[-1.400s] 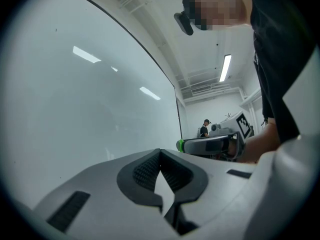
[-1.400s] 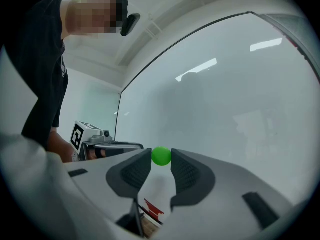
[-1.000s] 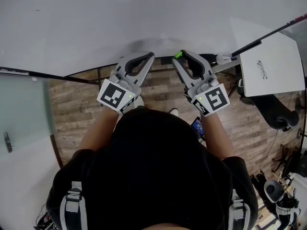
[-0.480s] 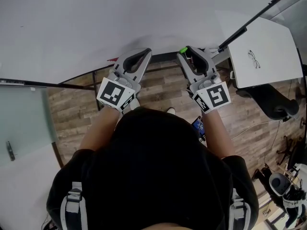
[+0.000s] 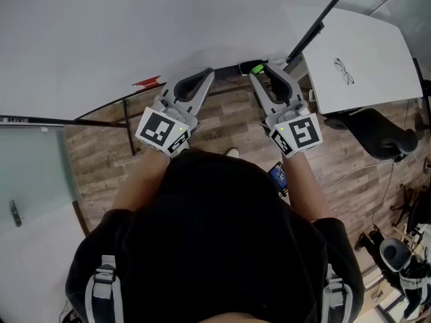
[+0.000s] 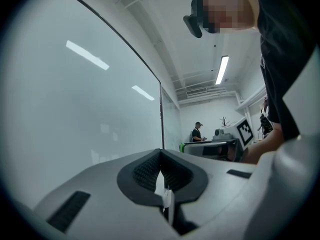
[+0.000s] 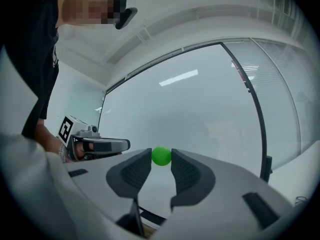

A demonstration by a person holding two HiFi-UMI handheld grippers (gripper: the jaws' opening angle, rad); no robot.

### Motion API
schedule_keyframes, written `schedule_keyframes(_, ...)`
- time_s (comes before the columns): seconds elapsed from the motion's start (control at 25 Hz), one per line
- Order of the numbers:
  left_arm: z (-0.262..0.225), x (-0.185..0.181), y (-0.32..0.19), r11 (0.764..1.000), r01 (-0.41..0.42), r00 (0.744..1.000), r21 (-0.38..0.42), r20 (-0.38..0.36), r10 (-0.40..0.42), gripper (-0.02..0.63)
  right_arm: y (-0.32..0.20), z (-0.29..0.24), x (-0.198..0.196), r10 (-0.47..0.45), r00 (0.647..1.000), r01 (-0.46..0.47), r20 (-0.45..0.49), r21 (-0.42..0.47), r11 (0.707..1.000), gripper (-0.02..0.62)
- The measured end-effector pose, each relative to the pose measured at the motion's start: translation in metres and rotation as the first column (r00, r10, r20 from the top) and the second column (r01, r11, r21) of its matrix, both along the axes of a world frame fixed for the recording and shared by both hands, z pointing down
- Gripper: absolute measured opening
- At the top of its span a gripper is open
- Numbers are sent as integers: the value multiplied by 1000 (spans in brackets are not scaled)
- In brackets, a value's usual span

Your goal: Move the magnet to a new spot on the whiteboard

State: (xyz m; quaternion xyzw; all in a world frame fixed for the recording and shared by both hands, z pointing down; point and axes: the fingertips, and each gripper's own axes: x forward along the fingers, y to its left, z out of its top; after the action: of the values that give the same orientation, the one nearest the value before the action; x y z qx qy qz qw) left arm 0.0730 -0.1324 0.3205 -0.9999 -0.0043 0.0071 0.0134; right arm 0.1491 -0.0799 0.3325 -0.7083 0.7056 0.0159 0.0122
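Observation:
A small round green magnet sits pinched between the tips of my right gripper, which is shut on it. In the head view the magnet hangs at the lower edge of the whiteboard; I cannot tell whether it touches the board. My left gripper is beside it on the left, jaws closed together with nothing between them. The whiteboard fills the background ahead of both grippers. A red mark shows on the board left of the left gripper.
A white table with a pair of glasses stands at the right, a black chair below it. A dark pole slants by the board's right edge. A glass panel is at the left. A person stands far off.
The head view has swung, so the board's lower edge and the red mark have come into sight. The right gripper with the magnet has shifted slightly up and right. Both grippers stay shut.

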Motion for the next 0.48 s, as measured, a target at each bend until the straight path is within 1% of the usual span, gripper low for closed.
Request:
schedule_keyframes(0.12, 6, 16, 19, 1000, -8, 1000, 11, 12, 8, 2, 19, 4, 18, 23, 1000, -23, -1, -3, 1000, 120)
schedule_keyframes(0.28, 14, 46, 39, 999, -33, 999, 25, 26, 33, 2, 39, 11, 52, 69, 997, -69, 18, -17, 997, 120)
schedule_keyframes(0.48, 24, 73, 52, 998, -69, 997, 4, 26, 69, 2, 55, 22, 82, 124, 992, -123, 30, -21, 992, 120)
